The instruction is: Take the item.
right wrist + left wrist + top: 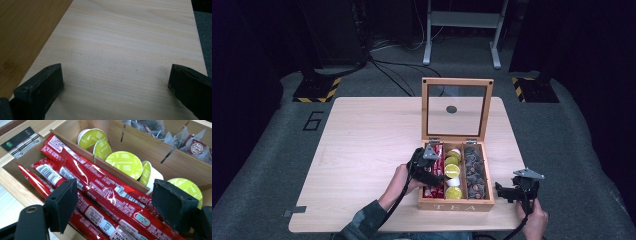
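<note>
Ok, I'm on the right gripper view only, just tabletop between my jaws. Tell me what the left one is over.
Observer: The left gripper hangs open over the red stick packets in the tea box's left compartment.
Operator: Give me the other compartments.
Observer: Middle holds green-lidded capsules; right holds dark sachets.
Operator: Report the lid.
Observer: The glass lid stands upright, open.

The table (pixel 130 50) is pale wood, smooth and matt. The box (pixel 180 167) is darker wood with a metal hinge (pixel 21 143). The red sachets (pixel 100 195) are glossy foil. The capsules (pixel 127 163) have matt green lids
</note>
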{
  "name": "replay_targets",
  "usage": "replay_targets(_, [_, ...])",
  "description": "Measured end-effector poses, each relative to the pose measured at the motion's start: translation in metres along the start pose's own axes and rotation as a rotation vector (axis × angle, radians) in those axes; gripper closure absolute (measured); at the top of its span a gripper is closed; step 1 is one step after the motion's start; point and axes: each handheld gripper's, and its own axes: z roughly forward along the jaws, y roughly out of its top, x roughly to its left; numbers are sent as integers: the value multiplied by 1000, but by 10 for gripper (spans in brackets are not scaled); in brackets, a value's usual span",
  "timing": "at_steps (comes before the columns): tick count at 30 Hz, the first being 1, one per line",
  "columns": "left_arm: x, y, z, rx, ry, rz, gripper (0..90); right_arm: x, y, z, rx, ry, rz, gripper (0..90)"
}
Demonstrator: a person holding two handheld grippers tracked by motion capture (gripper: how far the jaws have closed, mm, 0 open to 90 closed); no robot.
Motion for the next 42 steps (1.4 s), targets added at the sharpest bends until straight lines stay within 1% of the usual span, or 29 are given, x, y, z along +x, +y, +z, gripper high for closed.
replay_targets(3, [1, -1, 0, 5, 11, -12, 246, 0, 0, 0, 0, 0, 0, 0])
replay_targets(4, [1, -1, 0, 1, 15, -21, 263, 0, 0, 0, -1, 0, 0, 0])
replay_targets(6, [2, -1, -1, 5, 35, -21, 317, 0, 0, 0, -1, 0, 0, 0])
replay_targets(7, [2, -1, -1, 5, 30, -30, 328, 0, 0, 0, -1, 0, 0, 0])
replay_targets(11, [4, -2, -2, 1, 40, -50, 390, 0, 0, 0, 0, 0, 0, 0])
replay_targets(12, [4, -2, -2, 1, 39, -63, 409, 0, 0, 0, -1, 0, 0, 0])
replay_targets(14, [6, -2, -3, 0, 48, -67, 444, 0, 0, 0, -1, 0, 0, 0])
replay_targets(15, [6, -3, -3, -2, 40, -80, 458, 0, 0, 0, -1, 0, 0, 0])
replay_targets(16, [7, -3, -3, 1, 47, -90, 480, 0, 0, 0, -1, 0, 0, 0])
replay_targets(18, [7, -3, -3, 2, 53, -91, 512, 0, 0, 0, -1, 0, 0, 0])
replay_targets(19, [8, -3, -3, 3, 58, -95, 512, 0, 0, 0, -1, 0, 0, 0])
replay_targets(20, [8, -3, -3, 7, 60, -101, 537, 0, 0, 0, -1, 0, 0, 0])
replay_targets(22, [9, -3, -3, 9, 56, -123, 559, 0, 0, 0, -1, 0, 0, 0])
replay_targets(26, [9, -2, -3, 16, 70, -122, 602, 0, 0, 0, 0, 0, 0, 0])
replay_targets(27, [8, -2, -2, 16, 76, -124, 602, 0, 0, 0, 0, 0, 0, 0])
replay_targets(29, [6, -2, -2, 13, 117, -117, 654, 0, 0, 0, -1, 0, 0, 0])
replay_targets(31, [2, -2, -1, 16, 159, -98, 681, 0, 0, 0, 0, 0, 0, 0])
replay_targets(32, [1, -2, 0, 10, 170, -106, 706, 0, 0, 0, -1, 0, 0, 0])
replay_targets(33, [1, -2, 0, 10, 170, -106, 730, 0, 0, 0, -1, 0, 0, 0])
replay_targets(34, [1, -2, 0, 9, 176, -115, 730, 0, 0, 0, 0, 0, 0, 0])
replay_targets(35, [1, -2, -1, 10, 179, -119, 751, 0, 0, 0, -1, 0, 0, 0])
replay_targets(37, [3, -3, -1, 1, 165, -138, 764, 0, 0, 0, 0, 0, 0, 0])
replay_targets(38, [4, -3, -1, 2, 166, -132, 771, 0, 0, 0, 0, 0, 0, 0])
replay_targets(40, [5, -3, -2, -3, 165, -136, 779, 0, 0, 0, -1, 0, 0, 0])
replay_targets(41, [5, -3, -2, -2, 158, -143, 783, 0, 0, 0, -1, 0, 0, 0])
replay_targets(42, [6, -4, -3, -10, 151, -150, 793, 0, 0, 0, -1, 0, 0, 0])
